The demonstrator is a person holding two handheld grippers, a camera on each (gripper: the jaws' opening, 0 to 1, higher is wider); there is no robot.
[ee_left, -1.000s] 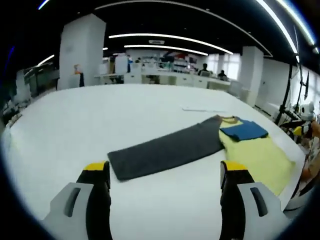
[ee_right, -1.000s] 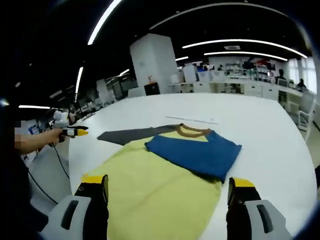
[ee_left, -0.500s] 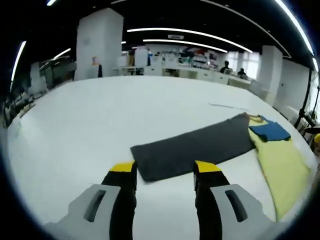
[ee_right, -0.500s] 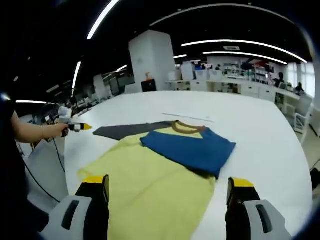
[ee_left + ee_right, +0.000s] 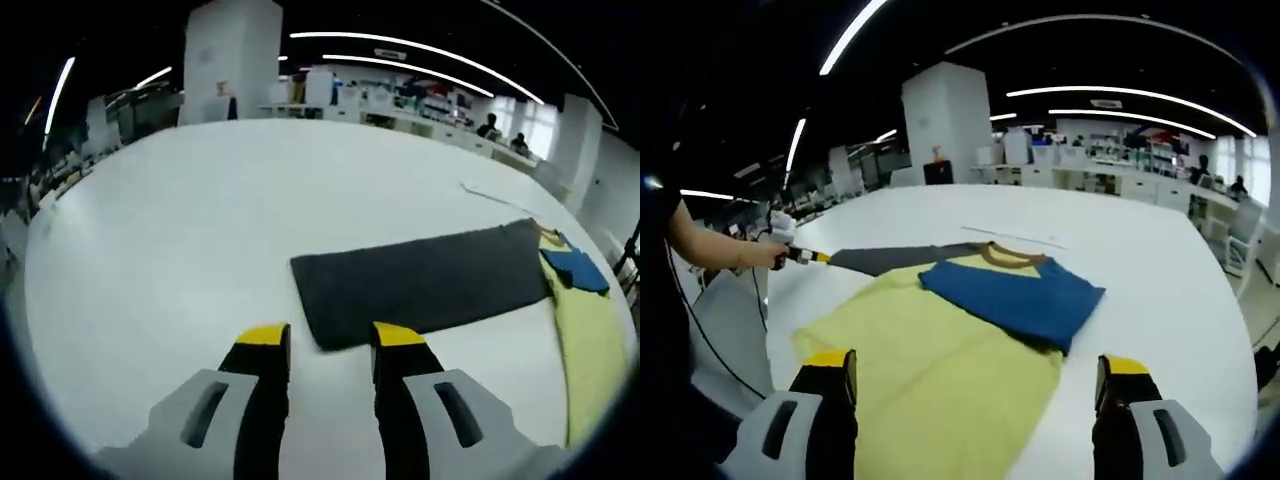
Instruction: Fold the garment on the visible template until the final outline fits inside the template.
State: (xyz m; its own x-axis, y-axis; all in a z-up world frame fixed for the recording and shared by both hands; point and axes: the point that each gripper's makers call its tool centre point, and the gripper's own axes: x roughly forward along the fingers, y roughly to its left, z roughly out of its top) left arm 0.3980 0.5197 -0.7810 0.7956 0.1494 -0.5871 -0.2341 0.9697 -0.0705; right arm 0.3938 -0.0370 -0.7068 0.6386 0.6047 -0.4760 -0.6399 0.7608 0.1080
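Yellow garment (image 5: 940, 370): spread flat on the white counter (image 5: 1160, 270), with a blue sleeve (image 5: 1015, 295) folded across its upper part and a brown collar (image 5: 1012, 258) at the far end; in the left gripper view it is seen at the right edge (image 5: 590, 350).
Dark grey template (image 5: 425, 285): a long rectangular strip laid flat on the counter (image 5: 180, 230), touching the garment at the collar side; in the right gripper view its far end (image 5: 905, 259) is seen jutting out to the left from under the garment.
Left tool (image 5: 330, 335): jaws nearly closed, a narrow gap left between the yellow tips, nothing held; the near corner of the template is seen just ahead of the tips. In the right gripper view it (image 5: 812, 257) is seen at the template's far end, held by a hand (image 5: 765, 252); contact with the template cannot be told.
Right tool (image 5: 978, 368): jaws spread wide, nothing held, set over the near part of the garment.
Cut off or unclear: the garment's near hem is hidden between the right tool's jaws; whether the template continues under the garment cannot be made out.
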